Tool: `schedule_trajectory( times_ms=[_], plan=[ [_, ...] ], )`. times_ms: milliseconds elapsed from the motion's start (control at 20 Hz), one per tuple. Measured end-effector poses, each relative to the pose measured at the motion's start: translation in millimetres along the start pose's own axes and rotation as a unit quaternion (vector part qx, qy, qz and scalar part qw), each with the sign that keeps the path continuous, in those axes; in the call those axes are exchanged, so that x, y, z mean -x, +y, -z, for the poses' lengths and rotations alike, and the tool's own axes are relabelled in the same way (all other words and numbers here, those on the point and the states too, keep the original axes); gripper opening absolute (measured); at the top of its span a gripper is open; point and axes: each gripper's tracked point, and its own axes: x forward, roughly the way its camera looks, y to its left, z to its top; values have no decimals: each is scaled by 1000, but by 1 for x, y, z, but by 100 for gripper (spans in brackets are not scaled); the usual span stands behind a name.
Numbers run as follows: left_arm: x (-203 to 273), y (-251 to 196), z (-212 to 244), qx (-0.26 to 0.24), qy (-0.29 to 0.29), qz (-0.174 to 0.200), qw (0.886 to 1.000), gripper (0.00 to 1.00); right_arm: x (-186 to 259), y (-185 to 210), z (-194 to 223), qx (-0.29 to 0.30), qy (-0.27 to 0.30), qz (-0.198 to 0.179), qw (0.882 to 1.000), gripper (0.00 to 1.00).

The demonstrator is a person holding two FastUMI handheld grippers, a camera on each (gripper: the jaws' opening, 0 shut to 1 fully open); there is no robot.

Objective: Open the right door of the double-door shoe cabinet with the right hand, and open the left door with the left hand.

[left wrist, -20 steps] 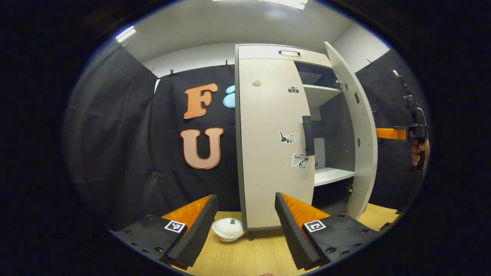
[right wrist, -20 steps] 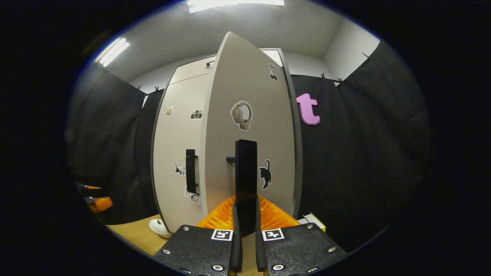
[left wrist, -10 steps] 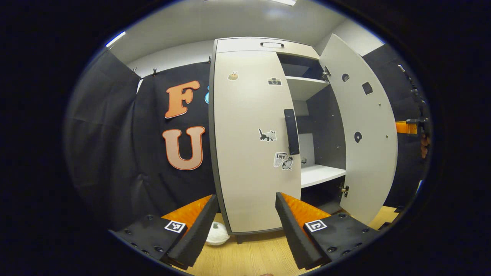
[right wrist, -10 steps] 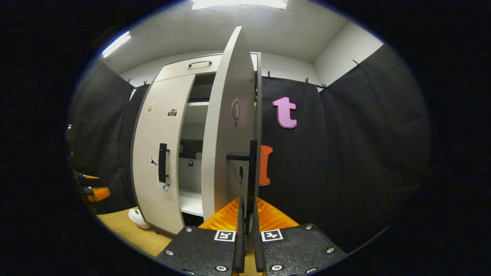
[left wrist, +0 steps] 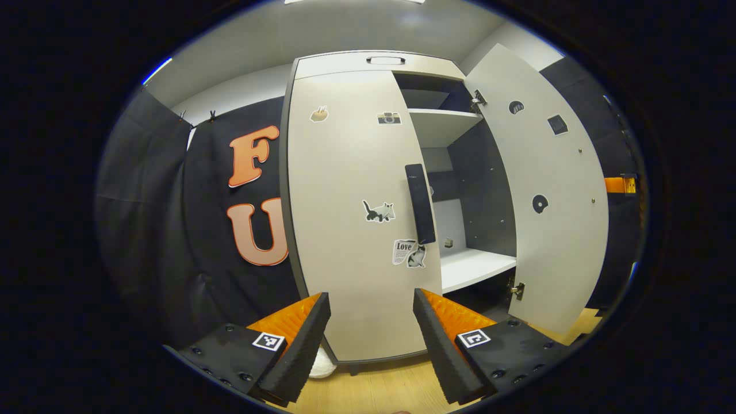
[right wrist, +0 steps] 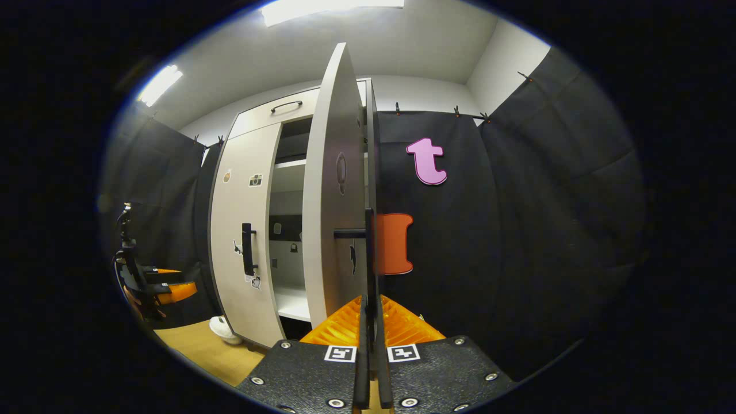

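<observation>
The tall pale grey shoe cabinet's left door (left wrist: 351, 213) stands closed, its black vertical handle (left wrist: 420, 203) a little beyond and above my left gripper (left wrist: 371, 339), which is open and holds nothing. The right door (left wrist: 546, 190) is swung wide, showing white shelves (left wrist: 474, 267) inside. In the right gripper view this door (right wrist: 333, 201) is seen almost edge-on, and my right gripper (right wrist: 371, 351) is shut on its black handle (right wrist: 371, 253). The left door's handle (right wrist: 248, 248) and the left gripper (right wrist: 167, 287) sit at the left of that view.
A small white round object (left wrist: 317, 363) lies on the wooden floor (left wrist: 379, 391) by the cabinet's left foot. Black cloth walls (right wrist: 517, 241) close in on both sides. The cabinet's top drawer has a small handle (left wrist: 385, 60).
The right door has swung further open with my right gripper on its handle. My left gripper has moved closer to the closed left door, so the cabinet looks larger.
</observation>
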Motion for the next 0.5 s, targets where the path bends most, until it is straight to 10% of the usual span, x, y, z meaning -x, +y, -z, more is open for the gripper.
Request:
schedule_trajectory(
  times_ms=[500],
  plan=[
    [-42,-15,-42,11,-17,7,1000,93,6,-21,-3,24,-3,41,999,28]
  ],
)
